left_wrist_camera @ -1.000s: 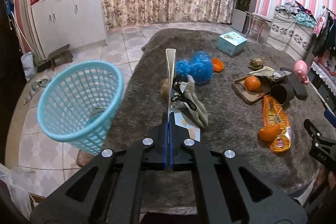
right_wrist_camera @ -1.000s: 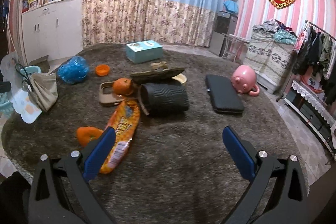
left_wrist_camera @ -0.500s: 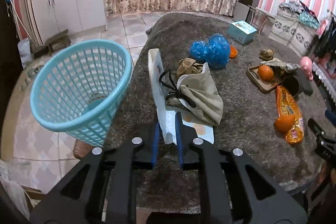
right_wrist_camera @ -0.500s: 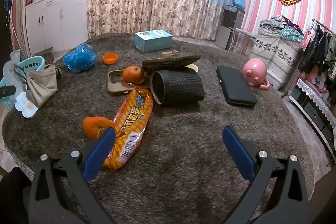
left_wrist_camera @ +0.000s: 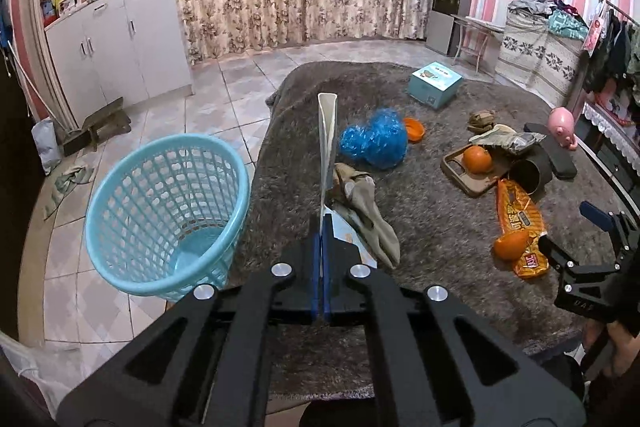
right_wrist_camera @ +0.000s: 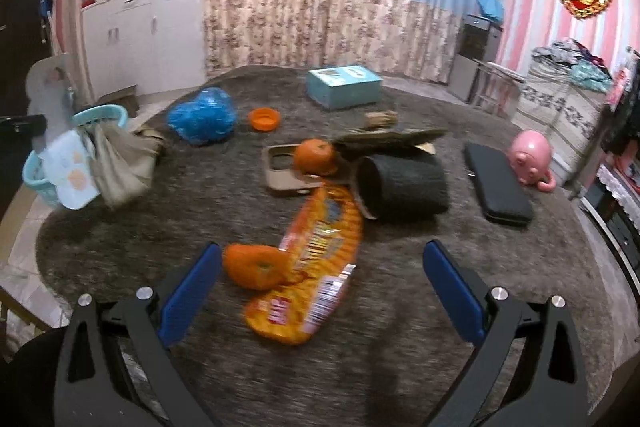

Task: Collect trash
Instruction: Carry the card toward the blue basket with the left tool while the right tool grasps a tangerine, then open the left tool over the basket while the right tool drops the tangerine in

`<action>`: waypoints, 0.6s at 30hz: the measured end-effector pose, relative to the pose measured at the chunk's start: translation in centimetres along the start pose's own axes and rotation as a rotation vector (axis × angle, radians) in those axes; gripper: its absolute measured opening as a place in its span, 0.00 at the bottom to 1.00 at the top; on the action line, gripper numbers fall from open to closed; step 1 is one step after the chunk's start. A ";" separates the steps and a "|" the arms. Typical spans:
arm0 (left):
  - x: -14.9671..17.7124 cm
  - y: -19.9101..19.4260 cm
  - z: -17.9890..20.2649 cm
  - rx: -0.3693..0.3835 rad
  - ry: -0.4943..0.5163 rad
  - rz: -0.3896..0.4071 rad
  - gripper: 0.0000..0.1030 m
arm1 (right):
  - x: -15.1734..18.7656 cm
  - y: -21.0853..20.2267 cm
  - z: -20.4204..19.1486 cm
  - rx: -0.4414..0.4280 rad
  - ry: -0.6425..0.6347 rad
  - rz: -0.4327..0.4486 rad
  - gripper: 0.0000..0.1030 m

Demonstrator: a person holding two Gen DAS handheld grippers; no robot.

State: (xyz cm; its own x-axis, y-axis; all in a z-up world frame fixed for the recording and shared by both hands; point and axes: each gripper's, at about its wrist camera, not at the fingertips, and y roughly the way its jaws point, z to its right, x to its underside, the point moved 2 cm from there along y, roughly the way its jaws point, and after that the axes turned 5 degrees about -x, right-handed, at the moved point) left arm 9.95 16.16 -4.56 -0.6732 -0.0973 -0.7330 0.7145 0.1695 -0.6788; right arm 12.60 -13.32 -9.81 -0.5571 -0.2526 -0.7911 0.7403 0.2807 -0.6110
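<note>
Both my grippers are over the grey carpet [left_wrist_camera: 440, 227]. At 9 o'clock from my left gripper [left_wrist_camera: 321, 263] stands the blue basket [left_wrist_camera: 160, 211] on the tiled floor. My left fingers are pressed together and pinch a thin white card [left_wrist_camera: 327, 131] that stands upright on its edge. My right gripper [right_wrist_camera: 320, 287] has its fingers spread wide, nothing between the pads; the orange snack bag [right_wrist_camera: 316, 259] lies at 12 o'clock, an orange [right_wrist_camera: 254, 265] touching it.

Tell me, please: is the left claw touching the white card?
Touching. In the left wrist view, the left claw is shut on the white card, which stands up from between its blue pads.
</note>
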 end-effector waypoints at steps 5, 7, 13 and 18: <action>0.0 0.5 -0.5 0.009 -0.012 -0.014 0.00 | 0.2 2.1 -1.8 -0.049 -0.040 -0.074 0.82; 0.0 0.5 -0.6 0.010 -0.013 -0.014 0.00 | 0.7 3.1 -2.0 -0.065 -0.041 -0.114 0.72; -0.8 0.2 -0.9 0.000 -0.013 0.013 0.00 | 1.4 4.7 -2.0 -0.146 -0.025 -0.169 0.38; -2.5 -0.5 -1.5 -0.020 -0.022 0.050 0.00 | 0.2 3.4 -1.7 -0.169 -0.016 -0.127 0.35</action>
State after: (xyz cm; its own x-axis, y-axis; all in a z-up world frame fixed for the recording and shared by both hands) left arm 10.94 17.80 -2.33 -0.6325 -0.1097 -0.7668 0.7430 0.1937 -0.6406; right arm 14.38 -10.81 -12.13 -0.6348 -0.3105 -0.7075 0.5900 0.3964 -0.7034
